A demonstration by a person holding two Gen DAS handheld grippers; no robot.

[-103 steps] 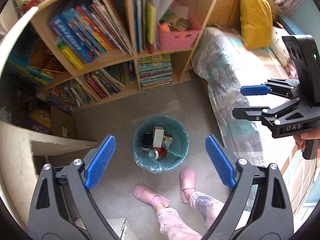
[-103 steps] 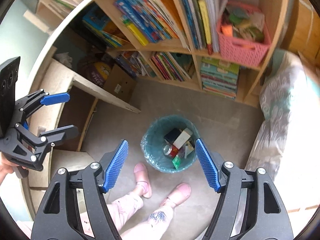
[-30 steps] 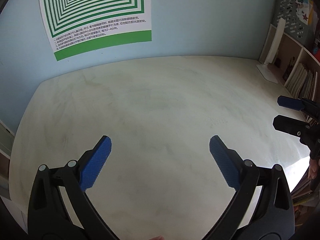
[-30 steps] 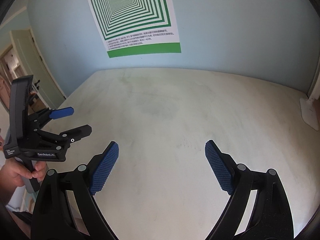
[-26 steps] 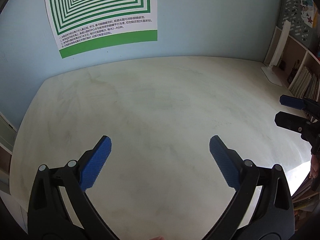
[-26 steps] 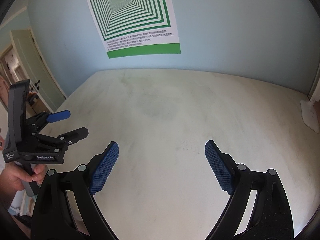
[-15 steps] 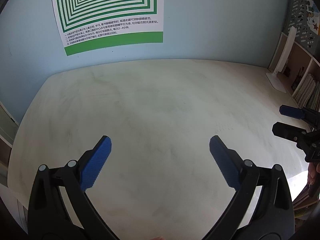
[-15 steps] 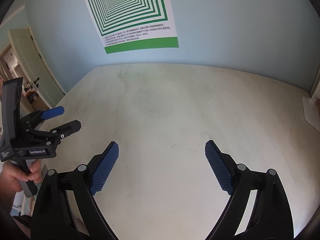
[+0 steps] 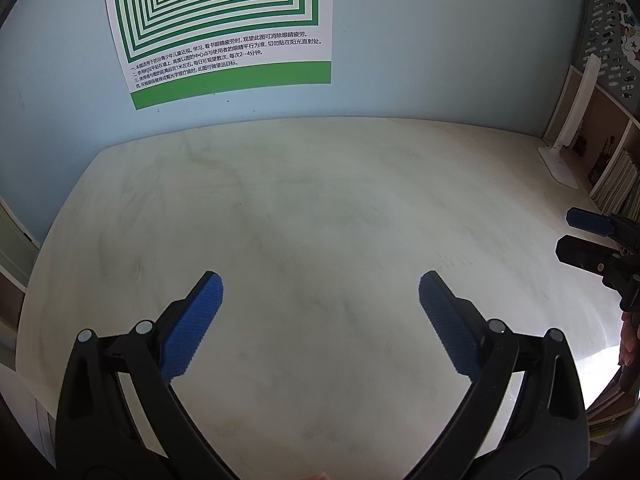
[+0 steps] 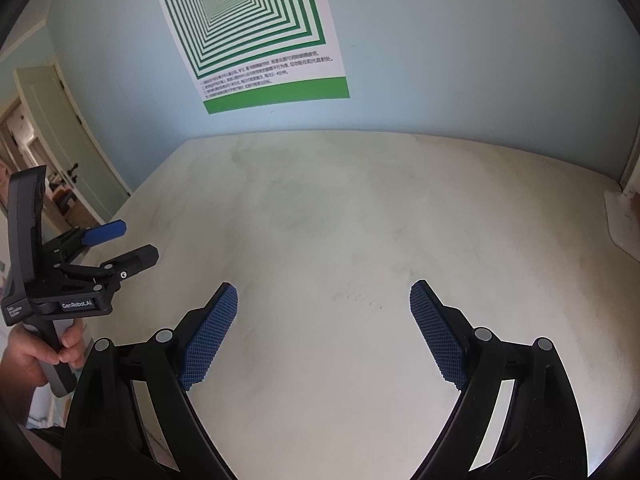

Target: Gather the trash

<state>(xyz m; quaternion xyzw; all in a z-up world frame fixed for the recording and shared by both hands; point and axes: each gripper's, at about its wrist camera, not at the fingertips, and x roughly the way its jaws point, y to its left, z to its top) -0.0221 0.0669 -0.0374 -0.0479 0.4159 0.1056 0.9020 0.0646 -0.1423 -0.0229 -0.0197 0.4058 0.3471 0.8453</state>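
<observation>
My left gripper [image 9: 320,308] and right gripper [image 10: 323,312] hung released over the bench [image 9: 320,208]; no trash showed, collecting seemed done.

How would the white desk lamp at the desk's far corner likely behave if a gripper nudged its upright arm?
The white desk lamp looks apt to tip: a tall thin arm over a flat base. The base sits beside the shelf, so it probably cannot slide far that way. It seems light plastic.

poster [image 9: 224,20] on wall behind table [image 9: 320,208]; bookshelf [image 9: 612,160] at its right.
</observation>
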